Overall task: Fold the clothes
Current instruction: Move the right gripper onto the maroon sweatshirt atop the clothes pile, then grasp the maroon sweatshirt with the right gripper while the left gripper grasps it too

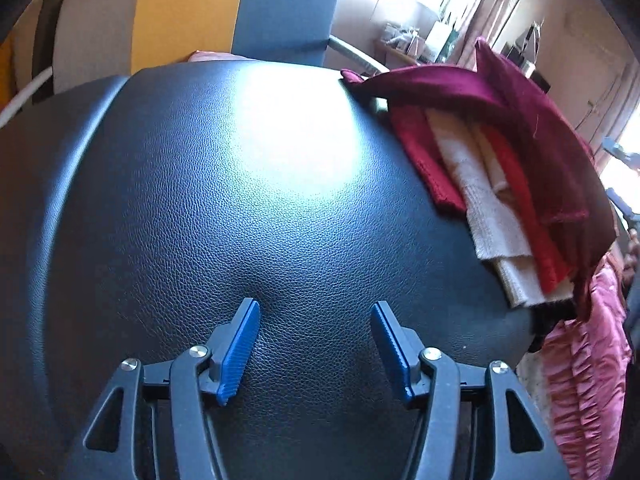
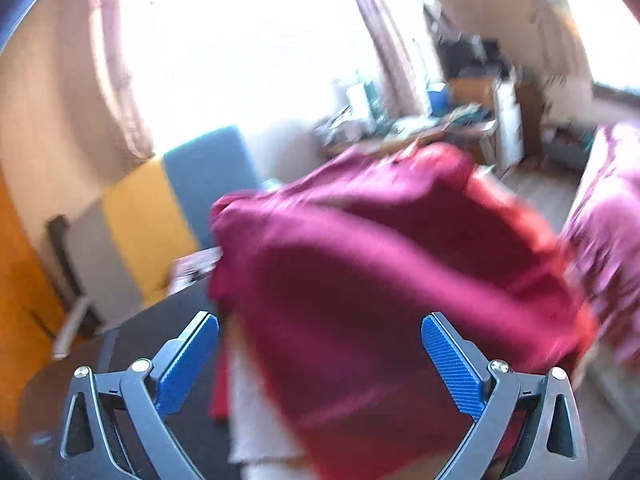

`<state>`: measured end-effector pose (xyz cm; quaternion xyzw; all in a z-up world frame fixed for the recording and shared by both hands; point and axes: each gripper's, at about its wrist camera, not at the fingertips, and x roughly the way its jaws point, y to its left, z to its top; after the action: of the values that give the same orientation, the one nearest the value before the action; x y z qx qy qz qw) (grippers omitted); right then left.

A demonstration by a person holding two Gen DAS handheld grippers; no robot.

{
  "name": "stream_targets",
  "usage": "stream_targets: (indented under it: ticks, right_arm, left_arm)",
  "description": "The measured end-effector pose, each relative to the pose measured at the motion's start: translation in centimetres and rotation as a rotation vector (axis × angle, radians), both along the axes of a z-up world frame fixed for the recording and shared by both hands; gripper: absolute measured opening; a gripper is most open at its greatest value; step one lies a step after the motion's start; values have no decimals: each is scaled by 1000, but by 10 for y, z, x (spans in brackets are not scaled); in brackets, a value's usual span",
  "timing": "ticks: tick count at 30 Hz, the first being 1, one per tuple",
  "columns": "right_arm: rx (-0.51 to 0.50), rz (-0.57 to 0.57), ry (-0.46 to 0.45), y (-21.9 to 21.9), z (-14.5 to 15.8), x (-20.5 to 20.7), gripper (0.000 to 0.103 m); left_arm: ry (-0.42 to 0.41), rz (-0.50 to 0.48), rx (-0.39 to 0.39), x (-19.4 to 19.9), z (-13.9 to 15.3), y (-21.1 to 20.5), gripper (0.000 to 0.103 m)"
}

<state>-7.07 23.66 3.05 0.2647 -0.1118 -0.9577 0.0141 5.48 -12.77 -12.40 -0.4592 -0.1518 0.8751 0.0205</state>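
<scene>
A sunlit room holds a black leather surface (image 1: 260, 184). The left tool (image 1: 316, 312) hovers spread over its bare middle, likely kept free for folding. Clothes (image 1: 500, 152) pile at its right edge, where the right tool (image 2: 320, 332) gapes, holding nothing.

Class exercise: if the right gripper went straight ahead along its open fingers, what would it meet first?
Most likely the maroon cloth on top of the pile: it fills the space ahead of the open right gripper. The picture is blurred, so the gap between them is hard to judge.
</scene>
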Motion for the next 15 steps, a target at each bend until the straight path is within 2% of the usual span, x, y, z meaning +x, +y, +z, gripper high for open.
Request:
stream_targets:
  ticks: [3, 7, 9, 12, 15]
  right_arm:
    - [68, -45, -49, 15, 7, -31, 103]
    - [76, -70, -150, 6, -14, -75, 103]
    - [45, -38, -172, -4, -22, -83, 103]
    - [97, -32, -175, -23, -38, -82, 103]
    - [82, -15, -191, -28, -54, -80, 103]
  left_arm:
    - [9, -1, 31, -1, 0, -2, 58]
    - [17, -14, 29, -2, 1, 0, 58]
    - [18, -18, 21, -4, 1, 3, 58]
    - [20, -22, 6, -1, 0, 1, 58]
    - [26, -26, -9, 7, -2, -4, 58]
